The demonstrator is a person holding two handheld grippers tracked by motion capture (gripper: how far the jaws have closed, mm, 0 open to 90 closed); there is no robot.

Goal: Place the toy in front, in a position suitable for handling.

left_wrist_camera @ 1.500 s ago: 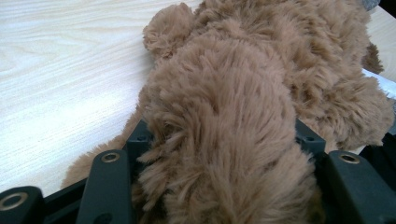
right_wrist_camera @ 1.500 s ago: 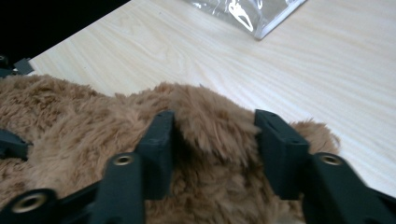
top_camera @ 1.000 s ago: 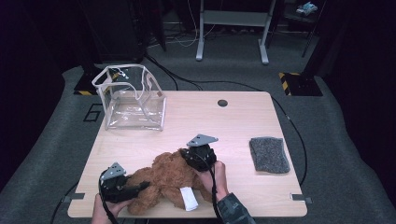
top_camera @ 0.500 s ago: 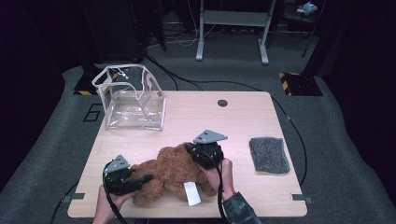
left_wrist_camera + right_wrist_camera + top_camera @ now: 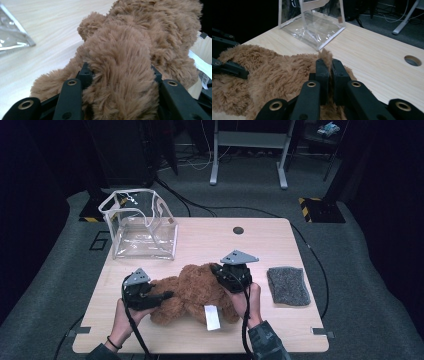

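A brown plush bear (image 5: 192,292) lies on the wooden table (image 5: 210,245) near its front edge, with a white tag (image 5: 212,316) hanging from it. My left gripper (image 5: 161,296) holds the bear's left end; in the left gripper view its jaws (image 5: 120,72) clamp a thick furry limb of the plush bear (image 5: 140,42). My right gripper (image 5: 220,271) is at the bear's upper right. In the right gripper view its jaws (image 5: 328,65) are pinched together on a tuft of the bear's brown fur (image 5: 274,72).
A clear plastic bag (image 5: 140,222) with white trim stands open at the table's far left, and appears again as the clear bag (image 5: 314,23). A grey cloth (image 5: 288,285) lies at the right. A round cable hole (image 5: 238,230) sits near the far edge.
Both grippers have moved away from the front edge and a little to the right, carrying the bear with them. Both holds on the bear are unchanged.
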